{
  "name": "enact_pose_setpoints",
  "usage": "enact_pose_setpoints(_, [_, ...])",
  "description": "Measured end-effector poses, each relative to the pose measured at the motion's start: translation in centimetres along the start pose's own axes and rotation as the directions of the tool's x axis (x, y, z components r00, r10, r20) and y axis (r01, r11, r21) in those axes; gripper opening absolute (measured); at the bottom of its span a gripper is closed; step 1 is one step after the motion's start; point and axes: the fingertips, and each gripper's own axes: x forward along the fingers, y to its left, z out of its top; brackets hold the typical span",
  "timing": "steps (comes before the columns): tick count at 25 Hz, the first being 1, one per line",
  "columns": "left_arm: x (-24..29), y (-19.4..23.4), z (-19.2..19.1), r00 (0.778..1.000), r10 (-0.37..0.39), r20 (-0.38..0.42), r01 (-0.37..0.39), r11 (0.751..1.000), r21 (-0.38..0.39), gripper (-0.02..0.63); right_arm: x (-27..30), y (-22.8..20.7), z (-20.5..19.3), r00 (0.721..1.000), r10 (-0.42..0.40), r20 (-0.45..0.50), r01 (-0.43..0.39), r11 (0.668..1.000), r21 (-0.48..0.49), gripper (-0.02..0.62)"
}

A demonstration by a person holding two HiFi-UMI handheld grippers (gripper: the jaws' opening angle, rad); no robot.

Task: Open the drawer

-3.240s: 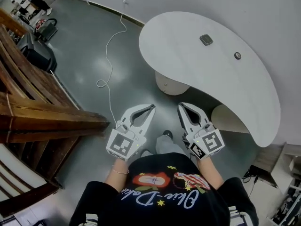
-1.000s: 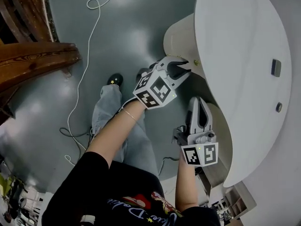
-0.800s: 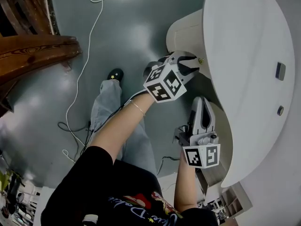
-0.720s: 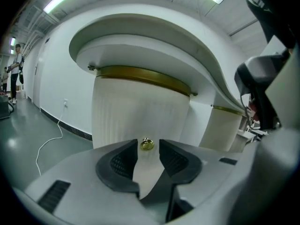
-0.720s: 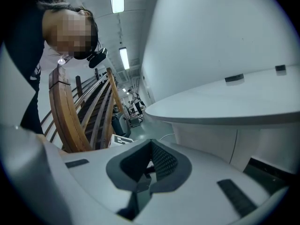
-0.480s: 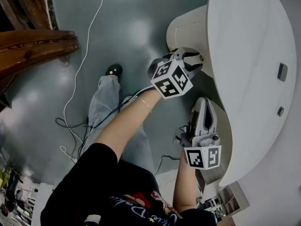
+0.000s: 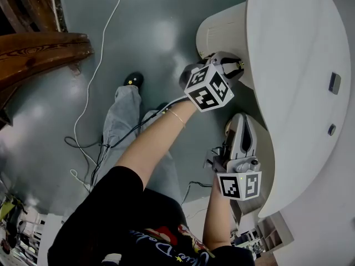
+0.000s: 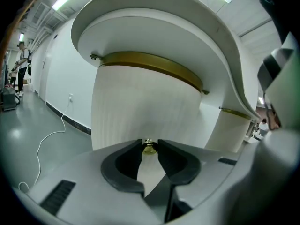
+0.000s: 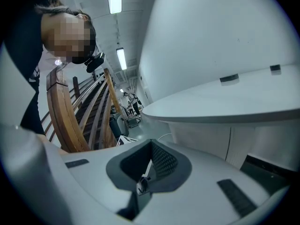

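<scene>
The left gripper [image 7: 233, 70], its jaws just closing, nips the single brass knob [image 8: 149, 146] on the one curved drawer front [image 8: 140, 111] at its 12 o'clock, under the desk [image 7: 294, 65]. This looks like the grasp step, and next probably comes a steady, straight pull. At 6 o'clock the right gripper [image 7: 242, 122] waits, jaws pressed together and empty.
</scene>
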Motion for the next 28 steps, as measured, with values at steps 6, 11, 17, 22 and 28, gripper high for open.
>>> enact_pose_setpoints(6, [0.01, -0.08, 0.11, 1.000, 0.016, -0.007, -0.016, 1.000, 0.008, 0.101, -0.12, 0.13, -0.16, 1.000, -0.008, -0.006, 0.008, 1.000, 0.001, -0.004])
enact_pose_setpoints(11, [0.30, -0.22, 0.13, 1.000, 0.010, -0.014, -0.010, 1.000, 0.012, 0.101, -0.06, 0.28, -0.13, 1.000, -0.003, -0.006, 0.003, 1.000, 0.006, -0.005])
enact_pose_setpoints(17, [0.25, -0.26, 0.20, 1.000, -0.003, -0.015, 0.003, 1.000, 0.015, 0.101, 0.06, 0.52, 0.05, 1.000, -0.002, -0.001, 0.002, 1.000, 0.007, -0.003])
enact_pose_setpoints(22, [0.17, -0.18, 0.12, 1.000, -0.007, -0.021, 0.007, 1.000, 0.013, 0.101, 0.00, 0.39, 0.19, 1.000, -0.008, -0.001, 0.008, 1.000, 0.002, -0.005])
enact_pose_setpoints(28, [-0.46, -0.22, -0.26, 1.000, -0.013, -0.014, 0.013, 1.000, 0.014, 0.100, -0.01, 0.41, 0.12, 1.000, -0.010, -0.002, 0.010, 1.000, 0.001, -0.005])
